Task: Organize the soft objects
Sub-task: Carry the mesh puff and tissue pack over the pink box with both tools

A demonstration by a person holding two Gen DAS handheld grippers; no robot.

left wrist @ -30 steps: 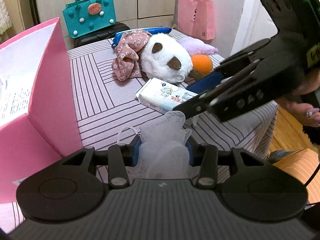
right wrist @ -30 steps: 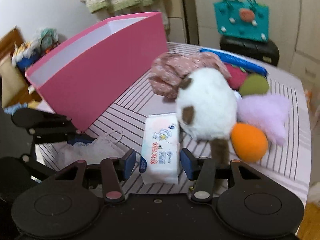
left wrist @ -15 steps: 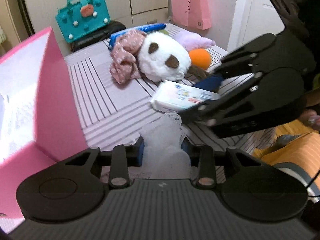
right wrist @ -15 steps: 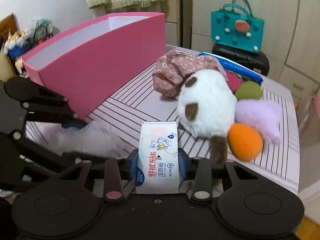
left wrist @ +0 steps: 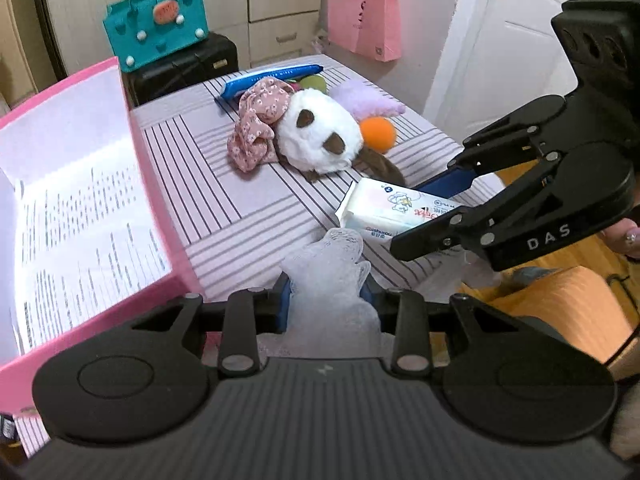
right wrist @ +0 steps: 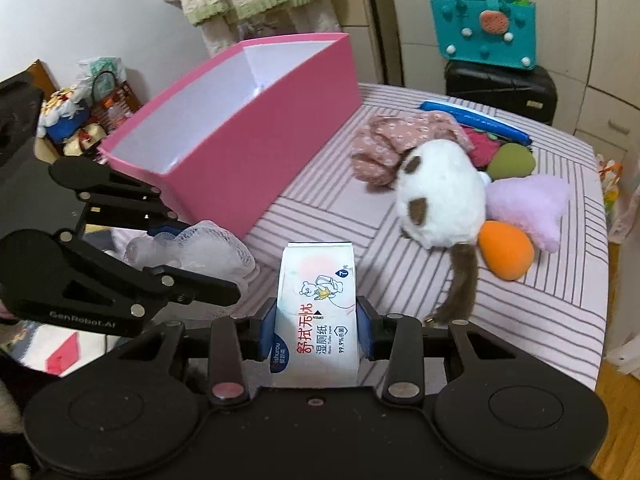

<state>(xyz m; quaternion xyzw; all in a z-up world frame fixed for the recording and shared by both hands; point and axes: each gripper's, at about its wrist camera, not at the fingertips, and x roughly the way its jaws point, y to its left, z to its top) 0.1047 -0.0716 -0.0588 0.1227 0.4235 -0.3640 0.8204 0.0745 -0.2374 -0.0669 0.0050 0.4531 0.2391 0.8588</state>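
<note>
My left gripper [left wrist: 326, 296] is shut on a white mesh bath sponge [left wrist: 332, 272], held above the table's near edge beside the pink box [left wrist: 152, 184]. The sponge also shows in the right wrist view [right wrist: 200, 248]. My right gripper [right wrist: 316, 324] is shut on a white wet-wipes pack [right wrist: 316, 312], lifted off the table; the pack also shows in the left wrist view [left wrist: 392, 208]. The pink box [right wrist: 248, 132] is open, with white inside walls. On the striped table [right wrist: 340, 216] lie a white plush toy [right wrist: 436, 192], a floral cloth [right wrist: 392, 140], an orange sponge [right wrist: 506, 250] and a purple plush [right wrist: 528, 204].
A blue pouch [right wrist: 476, 120], a green sponge [right wrist: 512, 162] and a red item [right wrist: 482, 144] lie at the table's far side. A teal bag [right wrist: 484, 28] sits on a black case [right wrist: 500, 88] behind. A pink paper bag [left wrist: 364, 20] hangs by the door.
My right gripper closed on the wipes pack and lifted it off the table. My left gripper rose with the mesh sponge and now looks down into the pink box's side.
</note>
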